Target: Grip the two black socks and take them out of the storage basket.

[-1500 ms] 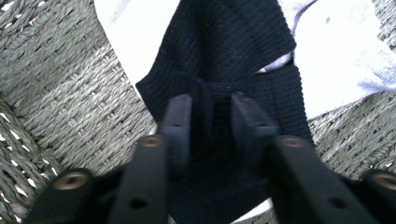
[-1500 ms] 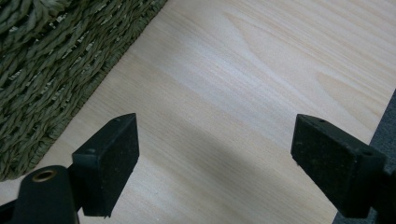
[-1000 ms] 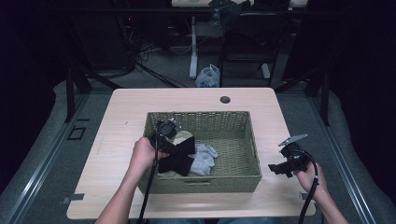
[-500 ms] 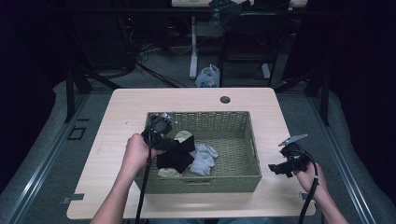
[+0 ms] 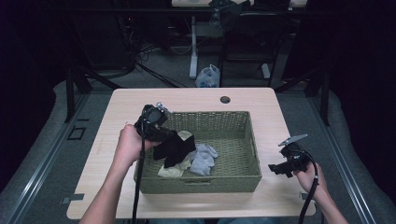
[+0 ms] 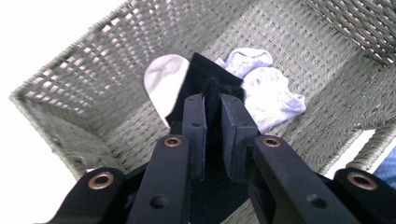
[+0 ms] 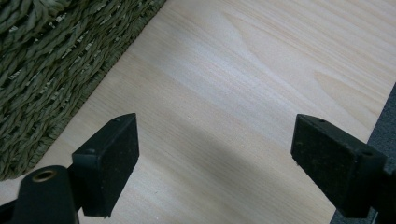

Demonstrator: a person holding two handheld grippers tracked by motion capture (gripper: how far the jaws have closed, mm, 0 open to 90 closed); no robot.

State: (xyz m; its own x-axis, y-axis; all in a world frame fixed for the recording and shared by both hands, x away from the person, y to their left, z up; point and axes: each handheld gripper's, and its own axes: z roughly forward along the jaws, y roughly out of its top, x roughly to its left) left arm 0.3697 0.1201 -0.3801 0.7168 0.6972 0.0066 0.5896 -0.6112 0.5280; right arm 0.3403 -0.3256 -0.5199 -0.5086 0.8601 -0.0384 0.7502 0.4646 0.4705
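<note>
A green woven basket [image 5: 252,154] stands mid-table. My left gripper [image 5: 161,134] is over its left rim, shut on a black sock [image 5: 175,147] that hangs lifted above the basket floor. In the left gripper view the black sock [image 6: 212,88] is pinched between the jaws of the left gripper [image 6: 213,135]. Below it lie a cream sock [image 5: 175,170] [image 6: 163,81] and a grey sock [image 5: 204,158] [image 6: 266,91]. My right gripper [image 5: 275,169] rests open near the table's right front edge, beside the basket; its own view shows the right gripper [image 7: 215,154] above bare wood.
The basket wall [image 7: 42,56] lies just left of the right gripper. A round cable hole [image 5: 225,99] sits at the table's far edge. Behind the table are desk legs and a white bag [image 5: 208,75] on the floor.
My left gripper has risen and drawn back toward the basket's left rim, lifting the black sock off the pile. The right gripper has stayed still.
</note>
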